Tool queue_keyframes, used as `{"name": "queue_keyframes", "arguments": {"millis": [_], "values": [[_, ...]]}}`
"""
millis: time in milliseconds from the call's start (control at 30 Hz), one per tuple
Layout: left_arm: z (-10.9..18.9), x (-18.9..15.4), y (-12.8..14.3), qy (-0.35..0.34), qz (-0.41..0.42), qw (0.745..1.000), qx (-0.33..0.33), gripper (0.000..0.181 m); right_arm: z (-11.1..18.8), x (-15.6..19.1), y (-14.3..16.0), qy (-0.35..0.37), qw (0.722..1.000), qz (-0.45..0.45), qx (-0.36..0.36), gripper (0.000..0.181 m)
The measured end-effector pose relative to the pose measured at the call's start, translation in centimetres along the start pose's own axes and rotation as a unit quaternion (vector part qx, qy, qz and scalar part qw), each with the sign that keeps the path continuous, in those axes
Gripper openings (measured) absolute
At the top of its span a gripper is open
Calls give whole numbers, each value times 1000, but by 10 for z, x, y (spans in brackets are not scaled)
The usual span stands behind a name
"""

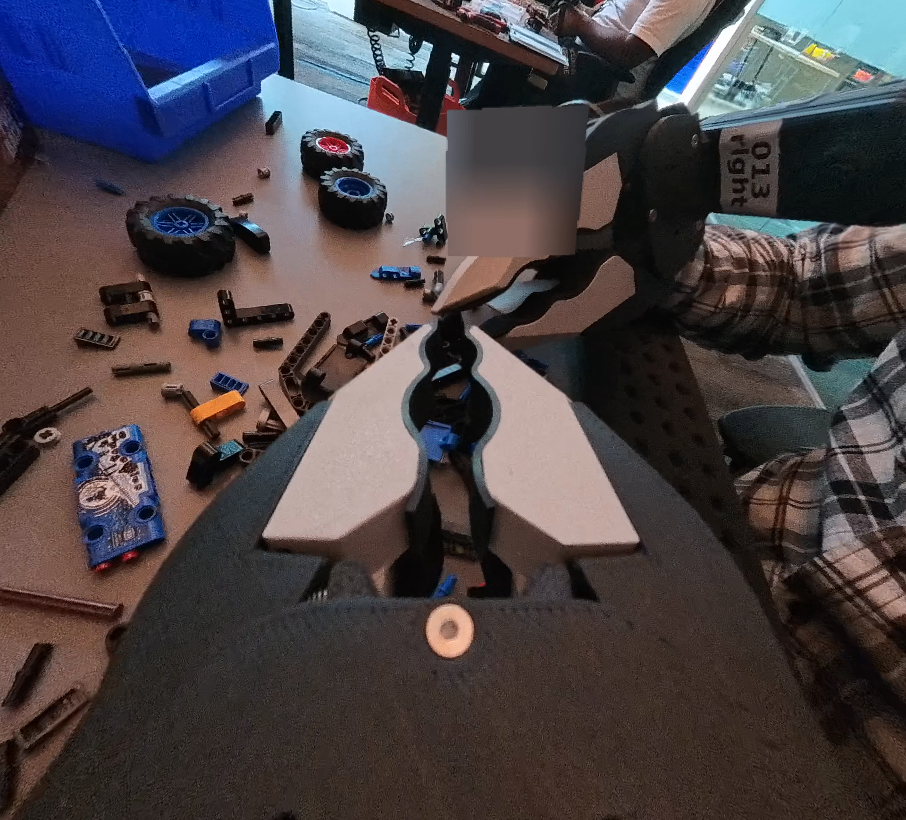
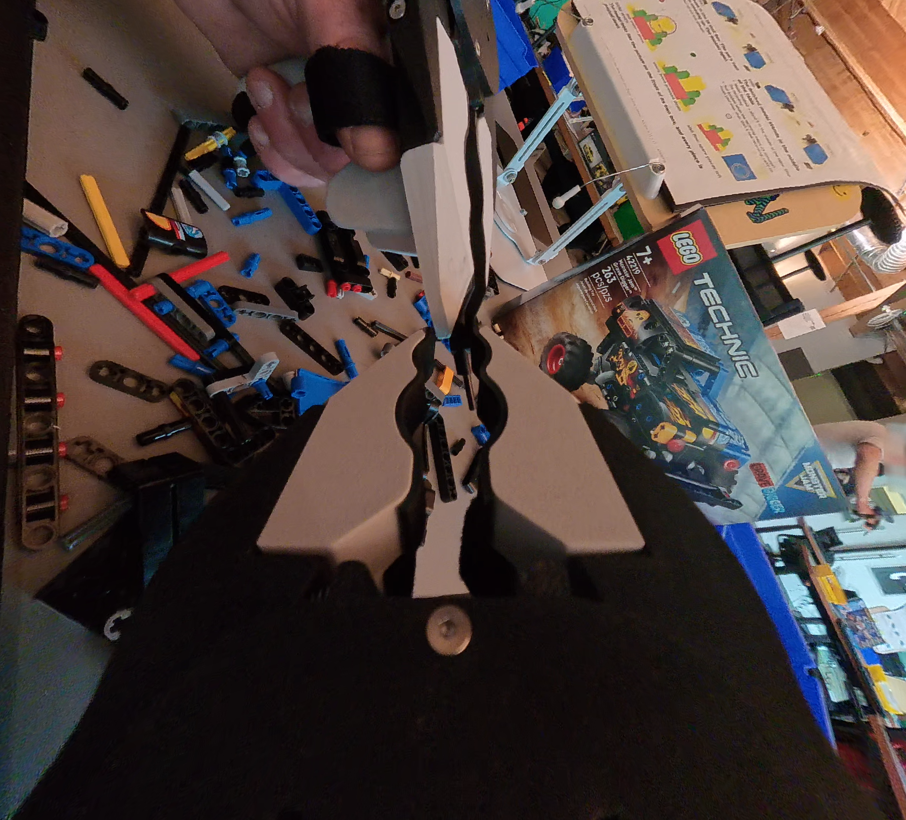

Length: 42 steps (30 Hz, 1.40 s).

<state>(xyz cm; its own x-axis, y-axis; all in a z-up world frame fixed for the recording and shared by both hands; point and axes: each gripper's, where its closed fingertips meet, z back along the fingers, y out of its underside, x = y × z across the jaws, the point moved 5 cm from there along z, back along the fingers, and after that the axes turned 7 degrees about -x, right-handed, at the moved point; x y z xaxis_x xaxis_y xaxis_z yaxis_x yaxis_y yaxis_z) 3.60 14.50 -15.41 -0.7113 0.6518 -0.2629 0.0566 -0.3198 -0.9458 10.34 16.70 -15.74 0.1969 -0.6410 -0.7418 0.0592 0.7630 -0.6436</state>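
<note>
Wheels (image 1: 180, 232) left view, boxed set (image 2: 657, 370) right

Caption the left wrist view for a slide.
Left gripper and right gripper meet tip to tip on a small black part above scattered building pieces and wheels.

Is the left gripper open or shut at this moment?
Shut. In the left wrist view the left gripper has its fingertips pinched on a small black piece, which the right gripper meets tip to tip.
</note>
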Motion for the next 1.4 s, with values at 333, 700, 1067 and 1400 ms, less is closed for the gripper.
{"name": "queue_keyframes", "arguments": {"millis": [333,700,1067,1400], "values": [[12,14,-5,-11,49,998,-35,3,11,-11,10,-21,991,-132,-20,18],[3,-3,-2,5,-9,1000,-11,4,6,-5,15,-21,996,-86,20,0],[24,-13,-24,-8,-67,997,-47,3,13,-6,27,-23,995,-74,59,0],[28,5,19,-33,-78,992,94,6,4,9,40,-98,982,-155,53,3]]}}
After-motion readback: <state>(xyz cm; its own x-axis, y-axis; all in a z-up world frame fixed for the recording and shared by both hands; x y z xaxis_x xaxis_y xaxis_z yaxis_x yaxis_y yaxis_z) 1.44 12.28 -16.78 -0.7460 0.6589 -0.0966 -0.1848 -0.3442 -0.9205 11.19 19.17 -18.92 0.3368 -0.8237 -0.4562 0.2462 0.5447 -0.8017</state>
